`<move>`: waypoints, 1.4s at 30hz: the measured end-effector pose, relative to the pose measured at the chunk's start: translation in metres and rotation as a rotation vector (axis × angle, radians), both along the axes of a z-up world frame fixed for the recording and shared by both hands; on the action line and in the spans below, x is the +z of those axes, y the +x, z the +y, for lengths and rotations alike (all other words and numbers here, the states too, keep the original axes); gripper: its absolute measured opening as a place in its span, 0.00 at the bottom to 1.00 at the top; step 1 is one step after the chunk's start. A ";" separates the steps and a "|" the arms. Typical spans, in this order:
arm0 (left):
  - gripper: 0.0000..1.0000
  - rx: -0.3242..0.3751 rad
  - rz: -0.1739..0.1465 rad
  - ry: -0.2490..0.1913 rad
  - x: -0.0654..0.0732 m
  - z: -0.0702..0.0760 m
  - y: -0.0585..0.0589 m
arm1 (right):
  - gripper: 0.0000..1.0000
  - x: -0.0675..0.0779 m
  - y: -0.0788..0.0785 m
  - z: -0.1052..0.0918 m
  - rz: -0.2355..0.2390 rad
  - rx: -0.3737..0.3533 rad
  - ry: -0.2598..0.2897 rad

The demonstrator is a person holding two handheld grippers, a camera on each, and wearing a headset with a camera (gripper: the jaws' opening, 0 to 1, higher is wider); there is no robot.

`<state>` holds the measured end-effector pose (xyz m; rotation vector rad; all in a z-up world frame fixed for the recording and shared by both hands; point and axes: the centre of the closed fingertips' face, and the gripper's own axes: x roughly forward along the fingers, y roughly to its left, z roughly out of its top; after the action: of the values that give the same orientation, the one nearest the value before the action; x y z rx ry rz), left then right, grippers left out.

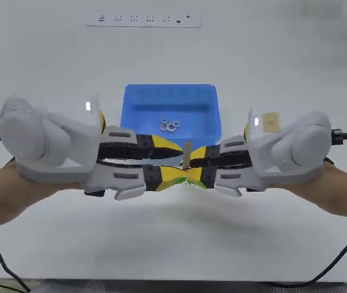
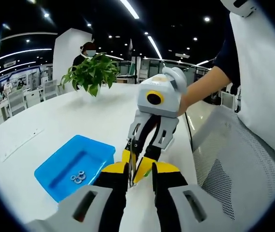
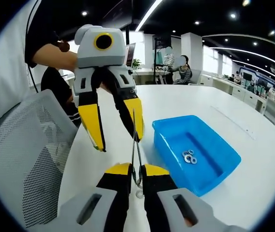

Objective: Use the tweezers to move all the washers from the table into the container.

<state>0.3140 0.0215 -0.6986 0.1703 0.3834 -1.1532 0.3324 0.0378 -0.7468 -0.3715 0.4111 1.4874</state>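
Several washers (image 1: 170, 126) are deposited in the container (image 1: 169, 89), toward the far edge of the bench (image 1: 173, 232). The tweezers (image 3: 134, 140) are gripped in the closed jaws of the right gripper (image 3: 137, 169); the jaws of the left gripper (image 3: 118, 142) are open. A ring (image 3: 140, 195) below the tweezers is judged a remaining washer.

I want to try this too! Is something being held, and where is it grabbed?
The right tongs are shut on the tweezers, gripping near their back end; the left tongs are open, holding nothing.
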 end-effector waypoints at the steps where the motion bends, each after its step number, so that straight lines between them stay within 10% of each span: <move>1: 0.25 0.013 -0.001 -0.009 0.001 0.003 -0.001 | 0.09 0.002 0.000 0.000 -0.001 -0.004 0.004; 26: 0.75 0.319 0.011 -0.229 0.026 0.052 -0.012 | 0.09 0.054 -0.002 0.013 -0.056 0.044 0.037; 42: 0.84 0.419 0.031 -0.316 0.035 0.074 -0.011 | 0.09 0.075 0.053 0.031 -0.118 -0.003 0.066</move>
<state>0.3034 0.0952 -0.6640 -0.1982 0.2434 -0.7882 0.3855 0.0685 -0.6715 -0.4034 0.2679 1.4645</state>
